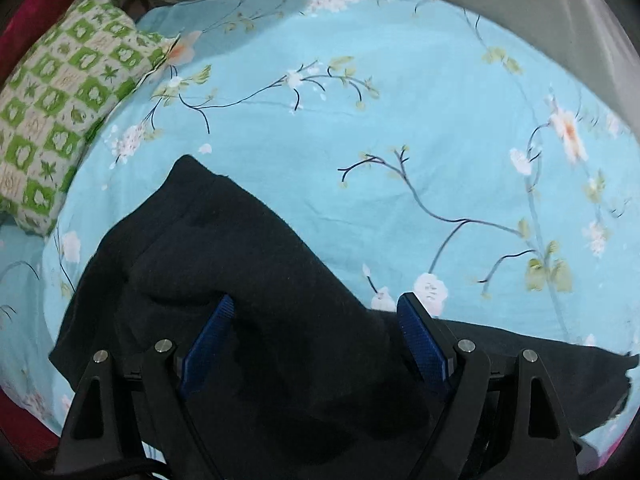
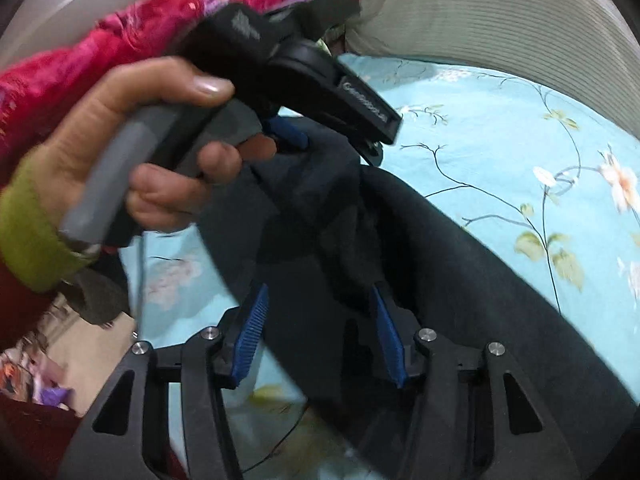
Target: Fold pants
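Folding stage: dark pants point(image 1: 248, 264) lie bunched on the blue floral sheet point(image 1: 400, 128), cloth heaped between and under both sets of jaws. Left gripper point(image 1: 316, 312): jaws wide apart, pads not pressing the fabric. Right gripper point(image 2: 316, 304): jaws partly apart, cloth between them, grip uncertain. Best to pinch one clean edge per side before lifting. Green checked pillow point(image 1: 68, 92) sits beyond, left.
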Tool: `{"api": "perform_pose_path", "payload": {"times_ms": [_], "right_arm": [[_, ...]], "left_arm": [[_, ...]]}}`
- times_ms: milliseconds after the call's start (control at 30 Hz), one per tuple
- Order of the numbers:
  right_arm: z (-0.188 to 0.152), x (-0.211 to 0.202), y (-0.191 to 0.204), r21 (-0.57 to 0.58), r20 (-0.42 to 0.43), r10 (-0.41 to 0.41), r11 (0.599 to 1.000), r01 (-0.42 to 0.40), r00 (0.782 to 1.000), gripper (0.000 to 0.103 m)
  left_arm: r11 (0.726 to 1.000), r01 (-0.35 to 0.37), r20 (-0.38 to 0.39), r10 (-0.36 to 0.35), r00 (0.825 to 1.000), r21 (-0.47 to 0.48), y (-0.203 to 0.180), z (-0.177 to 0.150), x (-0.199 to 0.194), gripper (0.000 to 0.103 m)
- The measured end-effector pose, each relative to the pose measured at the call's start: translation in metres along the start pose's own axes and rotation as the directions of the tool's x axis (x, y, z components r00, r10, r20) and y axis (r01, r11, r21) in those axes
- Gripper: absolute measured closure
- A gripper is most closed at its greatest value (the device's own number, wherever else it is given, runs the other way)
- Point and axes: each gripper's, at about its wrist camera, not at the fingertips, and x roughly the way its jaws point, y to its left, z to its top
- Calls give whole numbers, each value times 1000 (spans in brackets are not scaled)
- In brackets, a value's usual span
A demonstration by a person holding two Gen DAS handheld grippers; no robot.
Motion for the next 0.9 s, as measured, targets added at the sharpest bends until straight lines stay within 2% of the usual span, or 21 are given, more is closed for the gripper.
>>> {"api": "perform_pose_path", "payload": {"times_ms": [67, 100, 133, 167, 233, 333, 400, 500, 633, 700, 733, 800, 900], "right_arm": [[3, 11, -5, -2, -21, -6, 1000, 6, 1000, 52], [4, 16, -7, -2, -30, -10, 1000, 10, 999, 55], [4, 21, -9, -5, -44, -18, 1000, 18, 999, 63], [6, 24, -9, -6, -53, -23, 1000, 22, 998, 74], [5, 30, -14, 7, -80, -33, 999, 33, 996, 89], [5, 25, -14, 20, -65, -24, 999, 26, 998, 96], [6, 16, -13, 28, -46, -10, 1000, 12, 999, 96], [11, -1, -3, 23, -19, 8, 1000, -8, 1000, 96], [18, -19, 14, -14, 11, 30, 999, -30, 999, 96], [16, -24, 25, -48, 17, 19, 999, -18, 1000, 96], [15, -24, 32, -71, 16, 1, 997, 0, 1000, 96], [12, -19, 43, -106, 2, -22, 994, 22, 1000, 96], [10, -3, 45, -105, -18, -13, 994, 11, 1000, 96]], "left_arm": [[1000, -6, 0, 6, 1000, 16, -2, 0, 5, 25], [1000, -3, 2, 3, 1000, 22, -1, -1, 6, 37], [1000, 6, 2, -6, 1000, 27, 0, -2, 7, 51], [999, 25, 3, -25, 1000, 28, 1, -4, 7, 57], [999, 43, 17, -44, 999, 23, 8, -8, 5, 84], [995, 98, 58, -97, 994, -17, 19, -17, -8, 93], [986, 156, 108, -149, 983, -52, 31, -27, -21, 95], [966, 244, 226, -219, 949, -89, 53, -47, -46, 96], [920, 363, 390, -283, 876, -148, 91, -81, -78, 97], [888, 427, 451, -315, 835, -170, 110, -99, -83, 97], [877, 445, 471, -321, 821, -178, 117, -106, -83, 97], [864, 464, 497, -321, 806, -194, 131, -118, -78, 97], [831, 507, 512, -341, 789, -228, 152, -134, -66, 97]]}}
